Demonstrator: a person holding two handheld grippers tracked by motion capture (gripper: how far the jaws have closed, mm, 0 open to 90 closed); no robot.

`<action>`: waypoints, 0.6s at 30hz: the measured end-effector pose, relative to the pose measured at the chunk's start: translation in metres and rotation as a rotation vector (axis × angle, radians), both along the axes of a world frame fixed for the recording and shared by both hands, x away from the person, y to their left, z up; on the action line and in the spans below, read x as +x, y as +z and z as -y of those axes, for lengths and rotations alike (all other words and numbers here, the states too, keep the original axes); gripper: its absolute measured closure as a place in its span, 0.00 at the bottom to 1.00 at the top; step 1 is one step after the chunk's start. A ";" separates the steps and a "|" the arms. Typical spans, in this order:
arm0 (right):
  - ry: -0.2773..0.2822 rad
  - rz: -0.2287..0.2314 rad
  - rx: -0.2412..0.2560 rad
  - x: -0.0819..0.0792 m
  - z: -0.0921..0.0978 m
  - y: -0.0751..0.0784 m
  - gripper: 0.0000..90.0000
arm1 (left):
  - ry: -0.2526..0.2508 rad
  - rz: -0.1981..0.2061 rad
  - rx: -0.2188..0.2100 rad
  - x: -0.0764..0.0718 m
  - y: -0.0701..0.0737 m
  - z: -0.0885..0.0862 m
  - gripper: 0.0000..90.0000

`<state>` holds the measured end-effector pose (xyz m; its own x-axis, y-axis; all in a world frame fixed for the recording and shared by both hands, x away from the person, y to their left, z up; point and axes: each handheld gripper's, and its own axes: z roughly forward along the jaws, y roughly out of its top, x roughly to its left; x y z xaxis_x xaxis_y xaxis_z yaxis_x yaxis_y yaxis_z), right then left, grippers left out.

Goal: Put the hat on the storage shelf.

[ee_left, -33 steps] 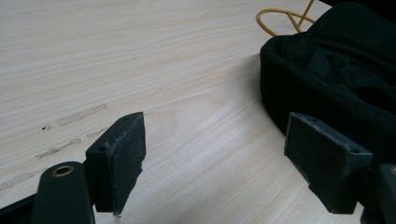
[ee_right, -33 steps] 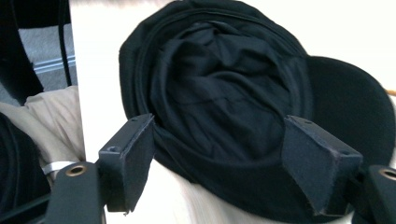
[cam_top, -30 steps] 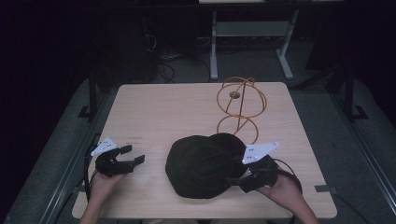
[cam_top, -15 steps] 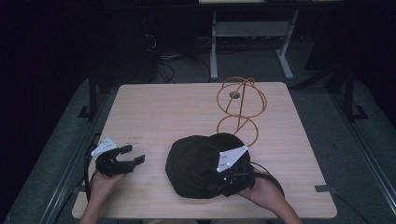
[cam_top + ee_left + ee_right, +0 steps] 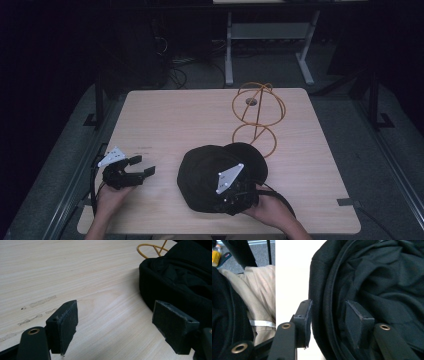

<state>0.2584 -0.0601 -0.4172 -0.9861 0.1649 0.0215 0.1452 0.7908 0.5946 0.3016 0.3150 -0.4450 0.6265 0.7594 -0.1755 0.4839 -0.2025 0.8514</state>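
A black cap [image 5: 210,172] lies on the near middle of the wooden table [image 5: 175,115], its inside showing crumpled folds in the left gripper view [image 5: 185,272]. My right gripper [image 5: 235,194] sits on the cap's near edge under its grey plate. In the right gripper view the right gripper [image 5: 327,307] straddles the cap's rim [image 5: 324,290], one pad outside and one inside, both against the fabric. My left gripper [image 5: 144,165] rests on the table left of the cap, open; in its own view the left gripper [image 5: 113,312] frames bare wood, with the cap just beyond the right pad.
An orange wire stand [image 5: 257,115] made of rings rises behind the cap at the back right; its base loop [image 5: 152,248] shows past the cap. The table's near edge [image 5: 292,277] lies close beside the right gripper, with the person's beige trousers [image 5: 262,290] below it.
My right gripper has moved left from the cap's right side onto its near rim and closed on it. The left gripper has stayed put, open.
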 end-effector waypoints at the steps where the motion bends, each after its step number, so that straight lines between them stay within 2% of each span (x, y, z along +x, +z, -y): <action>1: 0.003 -0.002 -0.006 0.000 -0.002 -0.002 0.65 | -0.002 0.000 0.001 0.000 0.000 0.000 0.23; 10: 0.008 0.008 -0.047 -0.001 -0.012 -0.009 0.71 | -0.010 -0.006 0.007 0.000 -0.001 0.001 0.23; 13: 0.006 0.008 -0.061 -0.001 -0.014 -0.011 0.79 | -0.014 -0.006 0.010 0.001 -0.001 0.002 0.23; 18: 0.012 0.026 -0.071 -0.002 -0.017 -0.012 0.84 | -0.019 -0.007 0.012 0.001 -0.001 0.003 0.23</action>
<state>0.2563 -0.0433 -0.4289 -0.9881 0.1531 -0.0150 0.1208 0.8326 0.5406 0.3023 0.3121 -0.4465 0.6395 0.7495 -0.1711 0.4860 -0.2218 0.8453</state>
